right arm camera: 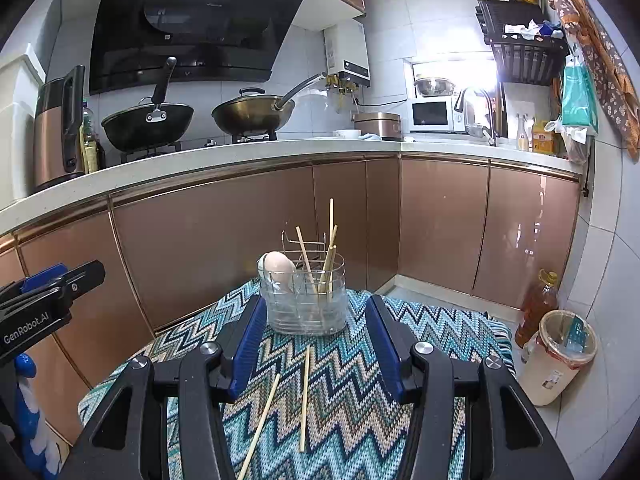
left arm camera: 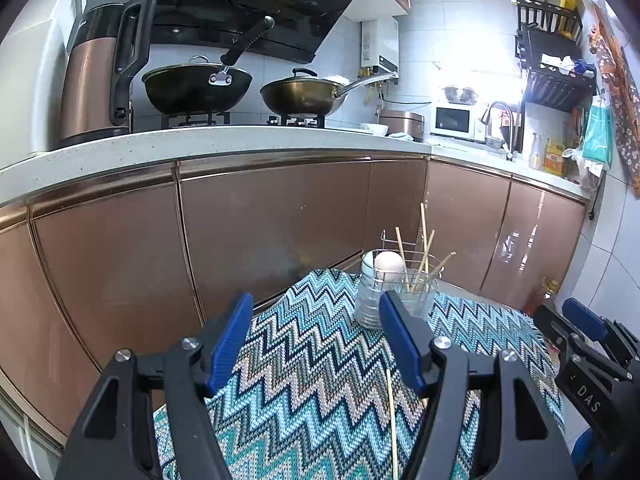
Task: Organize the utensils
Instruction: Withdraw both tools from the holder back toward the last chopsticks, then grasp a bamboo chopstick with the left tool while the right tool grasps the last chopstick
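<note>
While we hover over the zigzag-patterned cloth (right arm camera: 360, 384) in a kitchen of copper-brown cabinets (right arm camera: 224, 240), two loose chopsticks (right arm camera: 305, 396) lie flat on it. The utensil holder (right arm camera: 304, 296) stands at its far edge, chopsticks upright inside. Our left gripper (left arm camera: 316, 344) and right gripper (right arm camera: 316, 344) both stand spread, pinching nothing.

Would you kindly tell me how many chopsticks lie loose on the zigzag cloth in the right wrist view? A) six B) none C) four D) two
D: two chopsticks lie flat on the cloth in front of the holder; the rest stand upright inside it.
</note>
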Tool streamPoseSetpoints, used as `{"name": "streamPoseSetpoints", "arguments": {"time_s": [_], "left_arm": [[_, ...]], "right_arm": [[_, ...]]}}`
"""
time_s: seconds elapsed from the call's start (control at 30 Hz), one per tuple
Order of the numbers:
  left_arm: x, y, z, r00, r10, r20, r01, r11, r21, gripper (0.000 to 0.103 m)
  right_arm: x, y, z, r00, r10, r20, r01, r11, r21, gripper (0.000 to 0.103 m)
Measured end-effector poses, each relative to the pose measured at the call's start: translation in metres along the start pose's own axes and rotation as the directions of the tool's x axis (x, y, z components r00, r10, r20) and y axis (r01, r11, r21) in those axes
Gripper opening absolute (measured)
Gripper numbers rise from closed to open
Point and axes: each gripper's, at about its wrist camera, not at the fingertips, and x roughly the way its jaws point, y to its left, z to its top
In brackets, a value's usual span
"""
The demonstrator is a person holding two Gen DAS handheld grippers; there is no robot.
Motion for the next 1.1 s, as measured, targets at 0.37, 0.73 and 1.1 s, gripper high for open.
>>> {"name": "streamPoseSetpoints", "arguments": {"time_s": [0.37,0.73,1.1], "left_arm": [[-0.002,0.005,-0.011,0.998,-0.024,-0.053,0.023,1.0,-0.005,0.064],[0.031,0.002,-0.023,0.991,-0.026,-0.133,0.026,1.0,0.002,0.064],[0.152,0.01,-0.051,0.836,-0.281,-0.471,0.238,0.96,-0.15,0.059]], "right_arm": [[0.003,0.0,-0.011,0.998,0.016,-0.069,-0.015,1.0,0.014,0.049],[0.038,-0.008,-0.028,0.983,0.025,-0.184,-0.02,0.999,0.03,0.049],[0.128,-0.025,-0.043,0.866,0.166,-0.472,-0.13,0.986,0.109,0.048]]}}
